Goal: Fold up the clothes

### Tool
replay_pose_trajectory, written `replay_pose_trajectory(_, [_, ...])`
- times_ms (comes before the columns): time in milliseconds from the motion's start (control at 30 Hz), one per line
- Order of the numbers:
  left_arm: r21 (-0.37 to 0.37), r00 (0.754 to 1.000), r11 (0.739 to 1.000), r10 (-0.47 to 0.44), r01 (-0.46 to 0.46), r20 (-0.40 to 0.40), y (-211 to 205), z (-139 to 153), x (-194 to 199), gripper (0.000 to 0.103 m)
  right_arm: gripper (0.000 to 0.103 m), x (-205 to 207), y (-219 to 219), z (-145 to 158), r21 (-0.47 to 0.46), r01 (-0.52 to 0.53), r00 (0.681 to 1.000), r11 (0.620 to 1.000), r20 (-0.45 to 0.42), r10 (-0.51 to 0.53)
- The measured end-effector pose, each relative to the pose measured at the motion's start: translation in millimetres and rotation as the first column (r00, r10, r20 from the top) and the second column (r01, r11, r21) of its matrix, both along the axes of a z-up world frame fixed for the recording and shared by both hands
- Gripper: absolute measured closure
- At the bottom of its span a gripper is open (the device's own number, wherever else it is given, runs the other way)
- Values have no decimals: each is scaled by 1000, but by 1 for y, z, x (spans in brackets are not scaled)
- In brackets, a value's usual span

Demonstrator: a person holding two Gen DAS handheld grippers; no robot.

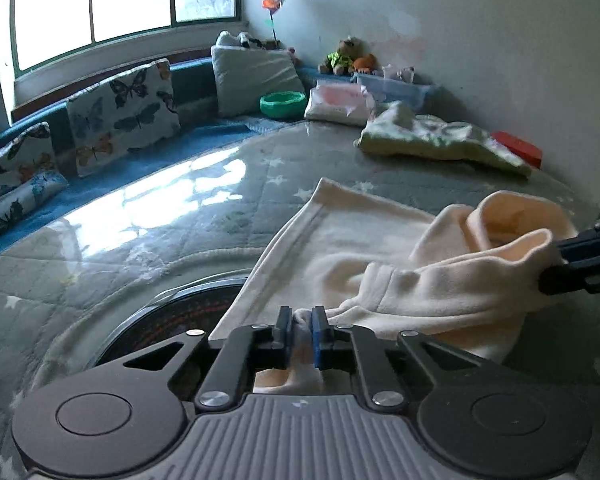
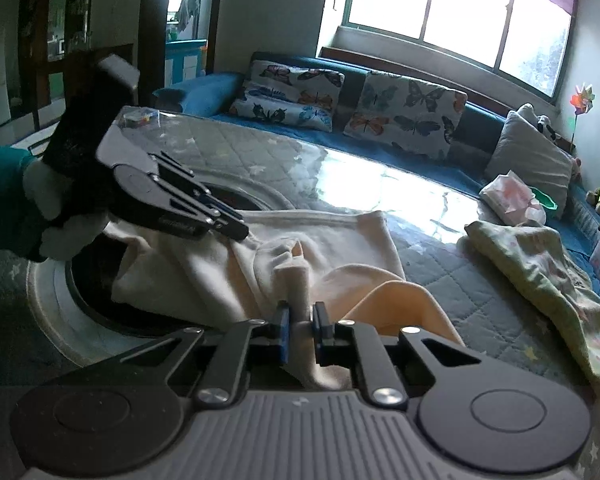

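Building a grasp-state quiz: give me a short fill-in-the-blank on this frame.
1. Both grippers are shut on the same ____ garment.
2. The left gripper and right gripper each pinch ____ between their pads.
3. The pillows by the window carry a ____ print.

Missing words: cream; fabric; butterfly

Black linkage tool (image 1: 302, 330), blue pads (image 1: 319, 336), silver screws, ribbed grey housing; teal sleeve (image 2: 2, 200), white glove (image 2: 54, 216).

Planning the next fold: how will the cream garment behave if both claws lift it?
The cream garment will probably sag between the left claw and right claw; it already drapes in soft folds. It looks like fleece, so likely light and not slippery. The loose far edge may trail on the quilted table cover.
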State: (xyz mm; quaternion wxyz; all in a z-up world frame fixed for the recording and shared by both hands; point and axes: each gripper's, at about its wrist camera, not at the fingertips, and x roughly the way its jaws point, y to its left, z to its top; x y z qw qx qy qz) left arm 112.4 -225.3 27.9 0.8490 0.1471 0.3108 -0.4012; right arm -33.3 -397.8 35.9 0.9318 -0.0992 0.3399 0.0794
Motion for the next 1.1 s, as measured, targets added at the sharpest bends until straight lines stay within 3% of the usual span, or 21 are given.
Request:
replay_pose_trajectory(300, [-88, 999, 996, -4, 8, 50, 57, 51, -77, 93, 93, -55, 12, 23, 20, -82, 997, 996, 14, 82])
replay_pose_trajectory(533, [-63, 998, 997, -35, 38, 51, 104, 61, -158, 93, 93, -115, 37, 27, 24, -199, 979, 980, -41, 200])
replay_pose_trajectory(667, [-30, 999, 999, -35, 36, 19, 131, 55, -196, 93, 93, -145, 59, 19, 31, -293, 948, 956, -116, 295])
replay_pose_trajectory(733, [-15, 1000, 1000, -26, 26, -12, 144, 50, -210, 93, 93, -157, 70, 14, 78, -336, 923, 939, -171, 344])
replay_pose_trajectory(933, [49, 996, 999, 25, -20, -87, 177, 35, -226, 92, 78, -174, 84, 15, 191, -388, 876, 902, -228, 425])
replay_pose_trajectory(1067, [14, 995, 997, 81, -80, -63, 189, 50, -214, 89, 69, -165, 82, 28, 153, -338, 918, 929, -162, 361])
replay_pose_trajectory(1100, [3, 994, 995, 96, -96, -46, 190, 55, -210, 82, 69, -159, 81, 29, 130, -314, 932, 941, -147, 331])
